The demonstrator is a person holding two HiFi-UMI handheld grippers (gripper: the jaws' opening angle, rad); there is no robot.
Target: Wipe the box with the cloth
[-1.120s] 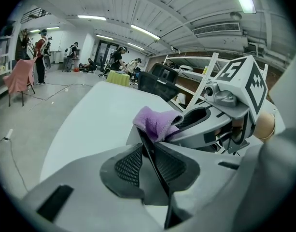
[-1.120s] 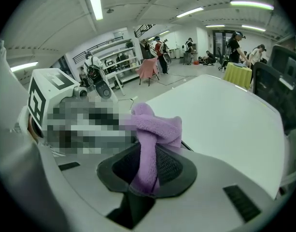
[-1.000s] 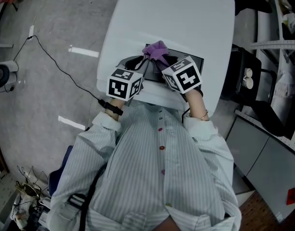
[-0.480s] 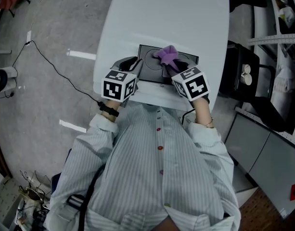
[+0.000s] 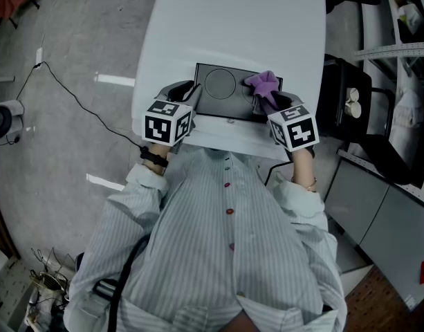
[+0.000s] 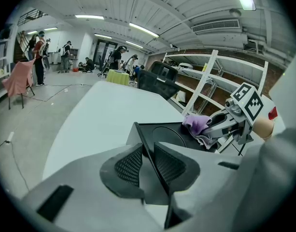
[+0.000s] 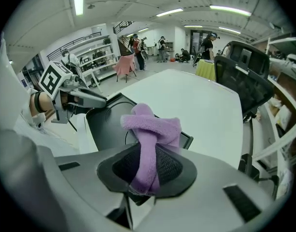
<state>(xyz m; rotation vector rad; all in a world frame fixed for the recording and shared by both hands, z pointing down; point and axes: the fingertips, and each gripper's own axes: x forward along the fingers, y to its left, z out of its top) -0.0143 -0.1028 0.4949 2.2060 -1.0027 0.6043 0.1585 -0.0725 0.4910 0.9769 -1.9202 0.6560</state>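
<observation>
A flat black box [image 5: 229,92] with a round mark on its lid lies on the white table [image 5: 232,26], close to the near edge. My left gripper [image 5: 185,90] is shut on the box's left edge [image 6: 147,151], the thin wall pinched between its ribbed pads. My right gripper [image 5: 265,94] is shut on a bunched purple cloth [image 5: 262,83], which rests on the right end of the lid. In the right gripper view the cloth [image 7: 150,139] stands up between the jaws, with the box [image 7: 109,122] behind it. The left gripper view shows the cloth [image 6: 198,126] at the box's far corner.
The white table [image 6: 97,120] stretches away beyond the box. A black office chair [image 5: 343,92] stands at the table's right, with shelving [image 5: 405,61] past it. A black cable [image 5: 80,92] runs over the grey floor at left. People stand far off in the hall.
My right gripper has slid the purple cloth across the lid from the left part to the right end. The left gripper has stayed clamped on the box's left edge.
</observation>
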